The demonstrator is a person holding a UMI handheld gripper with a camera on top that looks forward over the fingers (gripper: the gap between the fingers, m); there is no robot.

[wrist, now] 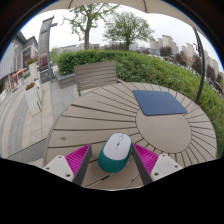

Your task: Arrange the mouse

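Note:
A mouse (115, 150) with a pale grey top and teal sides lies on the round slatted wooden table (100, 115), near its front edge. My gripper (111, 160) is open, and the mouse stands between the fingers with a gap at each side. The magenta pads (78, 157) flank it left and right without touching it. A dark blue mouse mat (159, 102) lies flat further back on the table, to the right and beyond the fingers.
A wooden slatted chair (96, 75) stands behind the table at the far left. A green hedge (150, 65) runs behind and to the right. Paved ground (25, 115) with planters lies to the left; buildings and trees stand beyond.

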